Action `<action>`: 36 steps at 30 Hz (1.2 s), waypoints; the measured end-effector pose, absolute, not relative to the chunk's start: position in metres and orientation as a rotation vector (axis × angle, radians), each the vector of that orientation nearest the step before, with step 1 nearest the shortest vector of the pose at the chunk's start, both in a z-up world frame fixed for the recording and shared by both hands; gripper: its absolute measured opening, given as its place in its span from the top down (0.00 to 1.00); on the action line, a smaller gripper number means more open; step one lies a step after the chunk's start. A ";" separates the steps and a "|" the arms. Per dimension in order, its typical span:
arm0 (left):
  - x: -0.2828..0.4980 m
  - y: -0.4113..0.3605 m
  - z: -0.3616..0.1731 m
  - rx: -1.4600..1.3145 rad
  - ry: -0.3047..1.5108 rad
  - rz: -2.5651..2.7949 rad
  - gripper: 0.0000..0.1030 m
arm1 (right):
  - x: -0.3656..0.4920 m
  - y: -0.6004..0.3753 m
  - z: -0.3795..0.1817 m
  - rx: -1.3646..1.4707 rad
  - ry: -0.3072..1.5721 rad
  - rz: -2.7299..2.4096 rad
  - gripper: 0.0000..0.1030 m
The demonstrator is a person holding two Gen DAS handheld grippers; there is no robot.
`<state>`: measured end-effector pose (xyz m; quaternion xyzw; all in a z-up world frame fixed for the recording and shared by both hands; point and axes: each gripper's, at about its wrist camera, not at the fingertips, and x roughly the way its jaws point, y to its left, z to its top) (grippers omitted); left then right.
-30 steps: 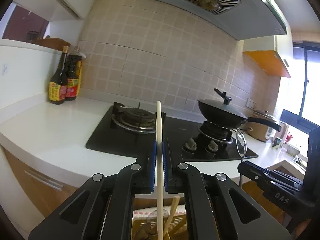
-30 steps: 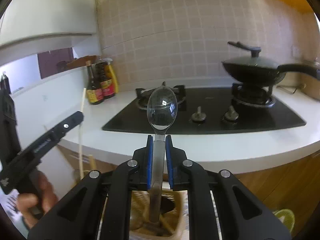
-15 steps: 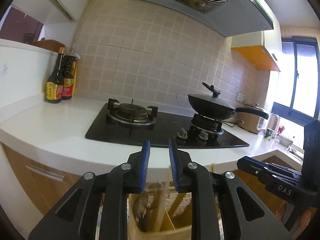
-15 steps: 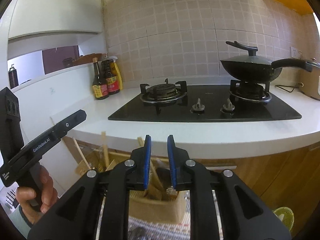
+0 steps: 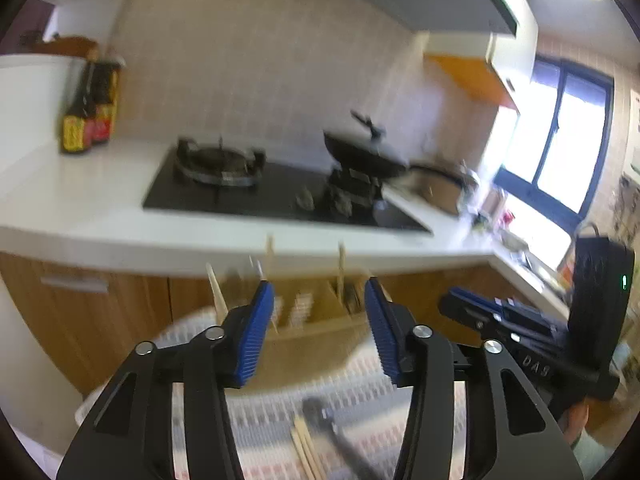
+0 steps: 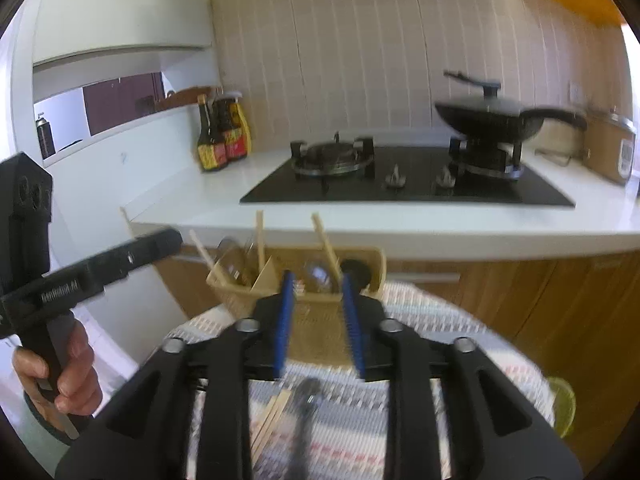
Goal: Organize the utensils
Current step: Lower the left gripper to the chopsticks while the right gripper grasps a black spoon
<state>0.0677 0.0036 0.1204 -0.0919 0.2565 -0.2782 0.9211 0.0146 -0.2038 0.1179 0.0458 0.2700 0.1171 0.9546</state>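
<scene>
Both grippers, left gripper (image 5: 318,324) and right gripper (image 6: 318,320), opening and empty, hover over loose chopsticks (image 6: 272,420) and a dark-handled utensil (image 6: 302,420) on the cloth-covered surface (image 6: 460,360) before the holder (image 6: 320,320); light, stiff, slippery — best pinched mid-shaft.

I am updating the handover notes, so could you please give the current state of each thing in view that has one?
Left tool: jaws opening, nothing between them.
Right tool: jaws opening, nothing between them.
Utensil holder: upright on the cloth, holding chopsticks and spoons.
Loose chopsticks: lying on the cloth.
Wok: lidded, on the right burner.
</scene>
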 end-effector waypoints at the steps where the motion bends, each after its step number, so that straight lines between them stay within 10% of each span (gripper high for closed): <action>1: 0.065 0.002 0.116 -0.175 0.547 -0.571 0.54 | 0.012 -0.204 0.115 0.107 0.567 0.247 0.68; 18: 0.056 -0.025 0.004 0.058 0.926 -0.516 0.59 | 0.033 -0.183 0.003 0.130 1.074 0.268 0.62; 36: 0.061 -0.002 -0.043 0.035 1.046 -0.513 0.72 | 0.063 -0.127 -0.059 -0.043 1.204 0.270 0.85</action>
